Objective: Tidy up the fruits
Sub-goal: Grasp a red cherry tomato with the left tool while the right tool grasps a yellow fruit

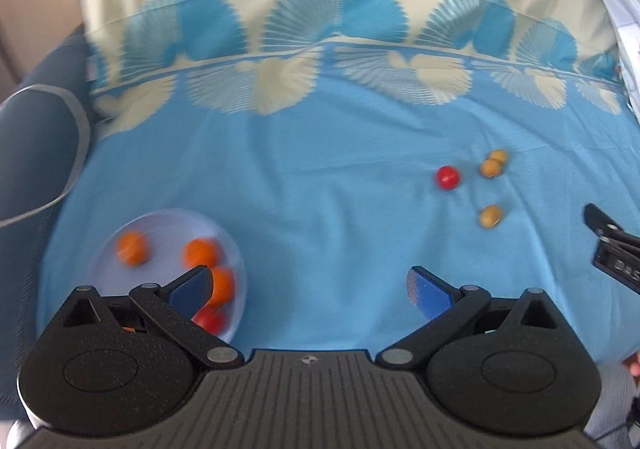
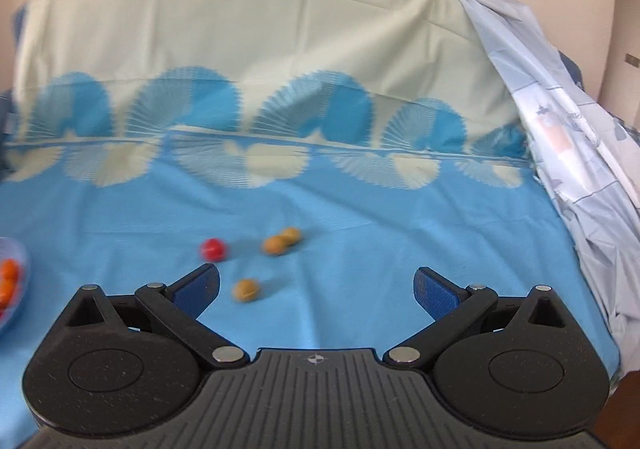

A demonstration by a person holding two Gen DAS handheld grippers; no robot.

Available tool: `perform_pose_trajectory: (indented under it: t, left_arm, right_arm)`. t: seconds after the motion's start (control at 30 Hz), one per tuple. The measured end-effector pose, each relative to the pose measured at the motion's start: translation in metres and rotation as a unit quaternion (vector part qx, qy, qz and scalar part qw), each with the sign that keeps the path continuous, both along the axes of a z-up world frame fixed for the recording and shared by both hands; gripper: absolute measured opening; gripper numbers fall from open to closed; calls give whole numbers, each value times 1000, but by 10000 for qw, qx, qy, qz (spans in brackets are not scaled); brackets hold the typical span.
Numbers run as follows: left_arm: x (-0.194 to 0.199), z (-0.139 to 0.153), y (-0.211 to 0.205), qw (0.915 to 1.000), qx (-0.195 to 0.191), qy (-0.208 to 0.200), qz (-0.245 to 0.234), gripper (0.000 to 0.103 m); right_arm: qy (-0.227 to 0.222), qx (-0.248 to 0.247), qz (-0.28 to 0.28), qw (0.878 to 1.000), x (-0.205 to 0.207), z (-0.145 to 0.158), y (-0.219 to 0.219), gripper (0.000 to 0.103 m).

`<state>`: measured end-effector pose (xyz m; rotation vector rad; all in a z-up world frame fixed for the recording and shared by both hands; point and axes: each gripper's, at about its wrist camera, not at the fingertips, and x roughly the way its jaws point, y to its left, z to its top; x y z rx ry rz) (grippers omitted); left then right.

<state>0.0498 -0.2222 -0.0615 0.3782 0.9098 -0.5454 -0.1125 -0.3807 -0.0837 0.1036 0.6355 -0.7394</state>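
We are holding the left gripper with its blue-padded jaws spread wide apart and nothing between them. Just ahead of its left finger a pale translucent plate is lying on the blue cloth, and that finger is overlapping the plate's near edge in the left wrist view. On the plate we are seeing three orange fruits: one toward the far left, one just beyond the fingertip, and one right beside the finger. A red fruit is sitting partly hidden behind the finger linkage.

Farther ahead and to the right of the left gripper, a second red fruit is lying on the cloth, with a touching pair of tan fruits just beyond it to the right and a single tan fruit nearer.

We are holding the right gripper equally wide apart and empty. The single tan fruit is lying just ahead, inside the gap near its left finger; the loose red fruit and the tan pair are lying a little beyond. The plate's rim is showing at the far left. Motion blur is softening all the fruit.
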Motion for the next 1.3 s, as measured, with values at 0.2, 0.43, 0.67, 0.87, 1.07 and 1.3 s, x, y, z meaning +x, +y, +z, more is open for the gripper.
perform_pose_trajectory:
  t: [0.2, 0.43, 0.67, 0.87, 1.07, 1.3]
  left_arm:
    - [36, -59, -106, 9983, 54, 289, -498, 103]
    - [71, -126, -184, 9944, 362, 296, -946, 103]
    - [92, -147, -201, 9939, 284, 474, -949, 103]
    - [79, -131, -190, 9939, -47, 389, -1032, 49]
    - [61, -103, -182, 9910, -195, 226, -1307, 33]
    - [36, -42, -130, 9935, -424, 102, -1053, 33]
  right_arm:
    - [291, 96, 49, 9995, 55, -71, -98, 102]
    - [552, 216, 807, 9950, 107, -134, -146, 102]
    - [346, 348, 1326, 9900, 141, -147, -161, 102]
    - [211, 292, 1511, 9879, 136, -145, -155, 64]
    - [455, 343, 1591, 9856, 133, -133, -130, 26]
    - [146, 458, 995, 9939, 91, -80, -126, 26]
